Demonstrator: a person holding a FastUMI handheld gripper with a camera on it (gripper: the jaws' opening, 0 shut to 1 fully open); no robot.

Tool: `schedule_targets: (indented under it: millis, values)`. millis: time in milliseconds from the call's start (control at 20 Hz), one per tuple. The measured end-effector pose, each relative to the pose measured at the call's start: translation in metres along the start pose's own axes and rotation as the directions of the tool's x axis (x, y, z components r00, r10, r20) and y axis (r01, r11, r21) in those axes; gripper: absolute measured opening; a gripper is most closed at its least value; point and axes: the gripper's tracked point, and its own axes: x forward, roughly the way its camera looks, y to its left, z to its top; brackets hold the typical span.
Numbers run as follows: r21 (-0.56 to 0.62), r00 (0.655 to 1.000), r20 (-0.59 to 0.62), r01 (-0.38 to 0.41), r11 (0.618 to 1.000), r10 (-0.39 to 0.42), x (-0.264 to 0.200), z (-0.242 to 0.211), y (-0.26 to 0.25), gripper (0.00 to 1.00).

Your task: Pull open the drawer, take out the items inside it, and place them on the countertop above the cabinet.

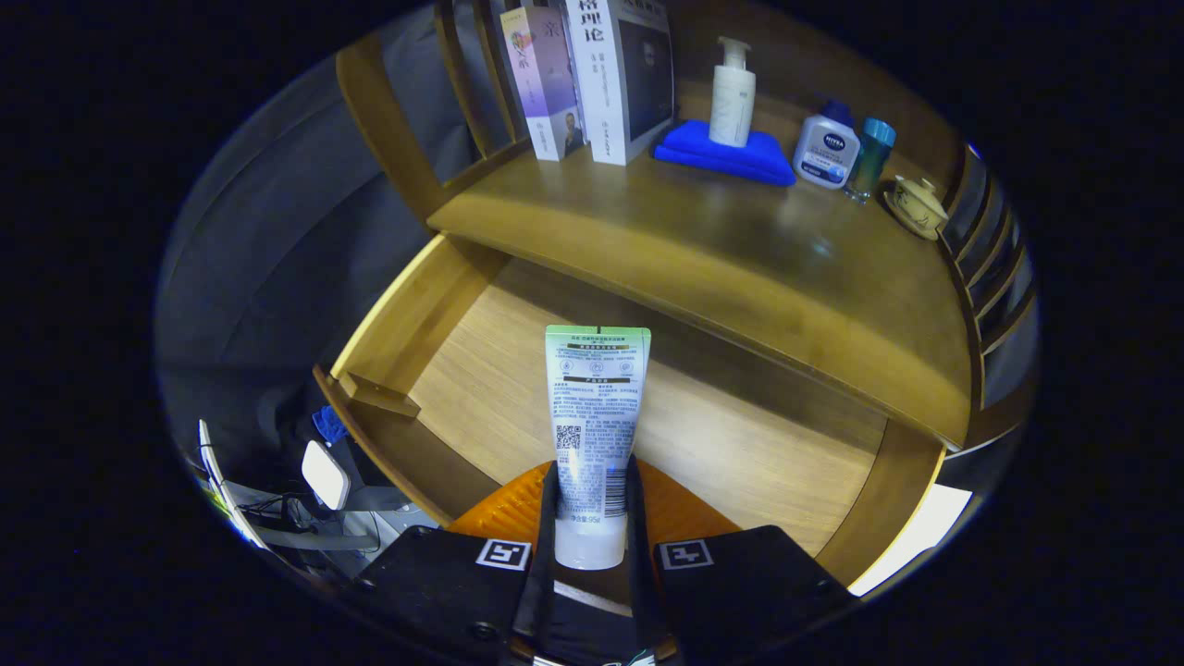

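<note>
Gripper (592,518) clamps a white tube (594,425) (green-topped, printed) above the open drawer (740,444).

We see bare wood along the counter's (703,268) front edge. Books (592,74), a blue cloth (726,157), bottles (828,148) and a small pot (916,205) crowd its back edge. The drawer (481,370) floor lies open.

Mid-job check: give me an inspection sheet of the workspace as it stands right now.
Surface: wooden countertop, front area bare.
Job's things: drawer pulled open; tube held above it.
Clutter: books, pump bottle on blue cloth, lotion bottle, teal cup, lidded teacup, all at the countertop's back.
Tool: both fingers pressing the tube's cap end.
Cables: a few beside the drawer, on the floor.
Surroundings: slatted rails at the countertop's sides.
</note>
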Motion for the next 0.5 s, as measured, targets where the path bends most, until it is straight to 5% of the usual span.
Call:
schedule_targets:
  millis: [200,500]
  values:
    - [0.022,0.998,0.065,-0.028,0.999,0.027,-0.029,0.021,-0.012,0.36]
    - [0.111,0.988,0.145,0.040,0.993,-0.056,-0.058,0.073,-0.058,0.36]
